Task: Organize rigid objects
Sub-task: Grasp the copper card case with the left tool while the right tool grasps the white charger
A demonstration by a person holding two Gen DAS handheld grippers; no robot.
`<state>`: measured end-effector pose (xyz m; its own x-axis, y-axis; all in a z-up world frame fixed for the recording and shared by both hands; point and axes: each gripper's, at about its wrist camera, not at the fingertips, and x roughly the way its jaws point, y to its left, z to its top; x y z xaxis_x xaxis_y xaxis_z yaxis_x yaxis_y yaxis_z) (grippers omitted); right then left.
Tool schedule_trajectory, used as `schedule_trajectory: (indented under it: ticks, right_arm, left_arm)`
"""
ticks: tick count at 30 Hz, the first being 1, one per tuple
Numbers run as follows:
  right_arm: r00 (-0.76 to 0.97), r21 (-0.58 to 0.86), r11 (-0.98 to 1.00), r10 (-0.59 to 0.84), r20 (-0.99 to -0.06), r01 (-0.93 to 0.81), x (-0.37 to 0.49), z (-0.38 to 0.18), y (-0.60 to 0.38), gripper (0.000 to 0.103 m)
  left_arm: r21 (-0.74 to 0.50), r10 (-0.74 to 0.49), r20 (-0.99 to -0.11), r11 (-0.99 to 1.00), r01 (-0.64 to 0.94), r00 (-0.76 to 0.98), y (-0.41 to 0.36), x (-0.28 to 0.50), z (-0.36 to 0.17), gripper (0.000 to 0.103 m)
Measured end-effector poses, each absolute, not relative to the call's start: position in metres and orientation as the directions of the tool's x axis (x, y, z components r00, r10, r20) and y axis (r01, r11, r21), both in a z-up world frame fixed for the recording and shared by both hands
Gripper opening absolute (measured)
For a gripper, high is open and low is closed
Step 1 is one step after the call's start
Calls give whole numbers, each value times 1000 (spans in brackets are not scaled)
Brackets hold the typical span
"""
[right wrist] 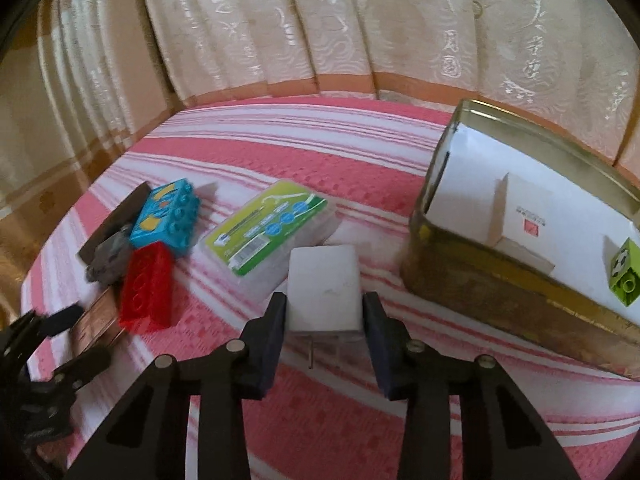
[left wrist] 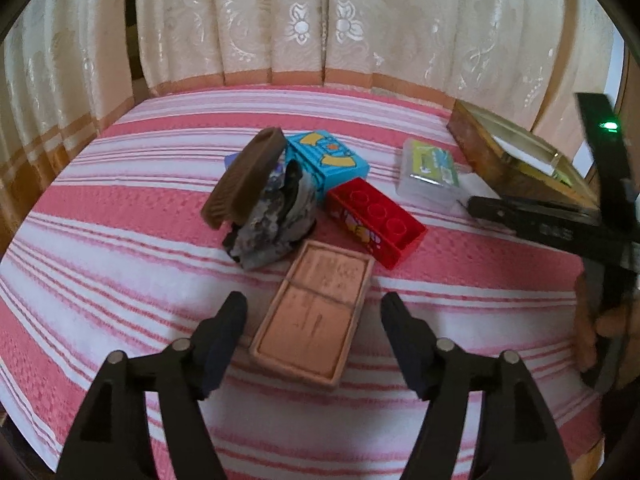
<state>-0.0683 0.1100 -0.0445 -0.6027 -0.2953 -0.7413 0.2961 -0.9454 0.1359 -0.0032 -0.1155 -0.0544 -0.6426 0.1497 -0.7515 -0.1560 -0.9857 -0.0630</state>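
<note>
Just beside the open tin box [right wrist: 520, 264], on its near left side, the right gripper [right wrist: 324, 320] is clamping a white block [right wrist: 323, 288] between its two pads, the jaws pressing on both flanks, likely so the block can be lifted over the tin's wall and set inside with the white card box [right wrist: 520, 216] and the green cube [right wrist: 624, 276] already lying there. Farther left of the tin, on the striped cloth [right wrist: 320, 420], the clear plastic case [right wrist: 268, 228] is lying flat, and beyond it the blue brick [right wrist: 168, 216] and red brick [right wrist: 146, 288] are sitting together, touching, with a grey lump [left wrist: 276, 220] and a brown lid [left wrist: 244, 176] leaning on it. Well to the left of the tin, the left gripper [left wrist: 312, 332] is hovering with its jaws apart on either side of a pink flat tile [left wrist: 316, 312], not pressing it, seemingly lining up for the next pick while the other hand is working.
</note>
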Motion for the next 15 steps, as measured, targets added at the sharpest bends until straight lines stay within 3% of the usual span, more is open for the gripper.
schedule_trajectory:
  ticks: [1, 4, 5, 15]
  right_arm:
    - [-598, 145, -941, -308, -740, 306, -65, -44, 112, 41]
    - [-597, 156, -939, -317, -737, 307, -62, -45, 112, 41]
    - [-598, 152, -939, -315, -737, 307, -63, -45, 111, 41]
    - [-605, 80, -946, -265, -751, 314, -65, -44, 100, 41]
  left_arm:
    - [-50, 137, -751, -987, -150, -646, -114, -4, -55, 69]
    - [-34, 128, -748, -987, -156, -651, -111, -4, -55, 50]
    - [-38, 137, -746, -986, -164, -652, -112, -4, -55, 48]
    - [-62, 155, -722, -985, -161, -674, -113, 6, -56, 47]
